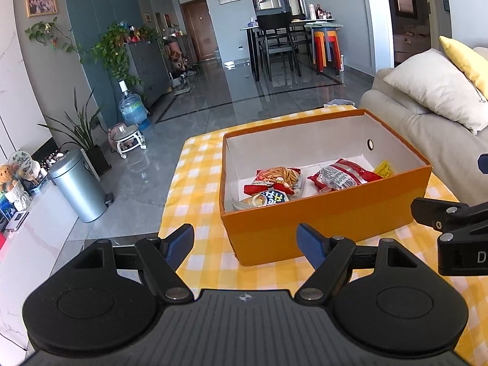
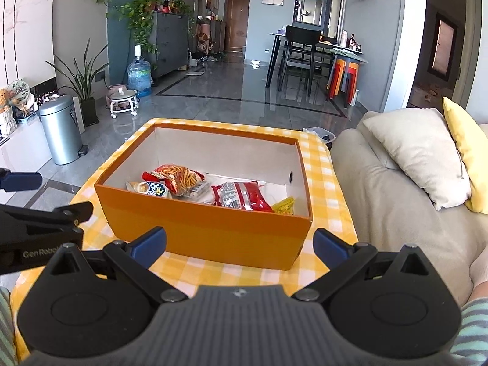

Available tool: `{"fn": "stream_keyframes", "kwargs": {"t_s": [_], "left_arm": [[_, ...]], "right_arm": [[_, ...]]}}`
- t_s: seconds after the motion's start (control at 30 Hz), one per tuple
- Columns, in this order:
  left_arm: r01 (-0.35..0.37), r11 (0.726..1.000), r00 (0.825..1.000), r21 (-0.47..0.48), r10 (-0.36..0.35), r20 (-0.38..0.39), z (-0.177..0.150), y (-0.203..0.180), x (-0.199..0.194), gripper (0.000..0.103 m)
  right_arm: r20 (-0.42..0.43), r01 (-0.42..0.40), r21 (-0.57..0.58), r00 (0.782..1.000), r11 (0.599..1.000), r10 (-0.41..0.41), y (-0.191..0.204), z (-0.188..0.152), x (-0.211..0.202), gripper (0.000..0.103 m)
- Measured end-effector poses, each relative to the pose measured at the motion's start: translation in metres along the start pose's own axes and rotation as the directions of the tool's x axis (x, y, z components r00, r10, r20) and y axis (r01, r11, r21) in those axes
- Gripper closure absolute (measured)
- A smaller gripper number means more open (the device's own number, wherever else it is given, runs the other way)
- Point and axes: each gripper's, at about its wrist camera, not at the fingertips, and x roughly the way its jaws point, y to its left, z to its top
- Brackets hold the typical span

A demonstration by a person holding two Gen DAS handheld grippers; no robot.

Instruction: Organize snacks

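both tools, left tool [image 1: 245,245] and right tool [image 2: 239,245], gape empty before the snack box [image 1: 320,228].

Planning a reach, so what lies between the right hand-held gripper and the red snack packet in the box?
In the right wrist view, only the orange box's near wall stands between the open right hand-held gripper and the red snack packet.

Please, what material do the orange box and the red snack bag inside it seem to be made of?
The orange box looks like matte cardboard: thin straight walls, plain white inside, a punched hole. The red snack bag looks like glossy plastic film, crinkled and shiny, with a clear window.
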Motion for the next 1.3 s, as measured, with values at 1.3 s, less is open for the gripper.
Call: {"fn": "stream_keyframes", "kwargs": {"t_s": [1.3], "left_arm": [[0.008, 1.0, 1.0, -0.011, -0.008, 0.006, 0.008, 0.0, -0.011, 0.013]], "right_arm": [[0.015, 0.0, 0.01, 1.0, 1.0, 0.0, 0.0, 0.005, -0.018, 0.004]]}}
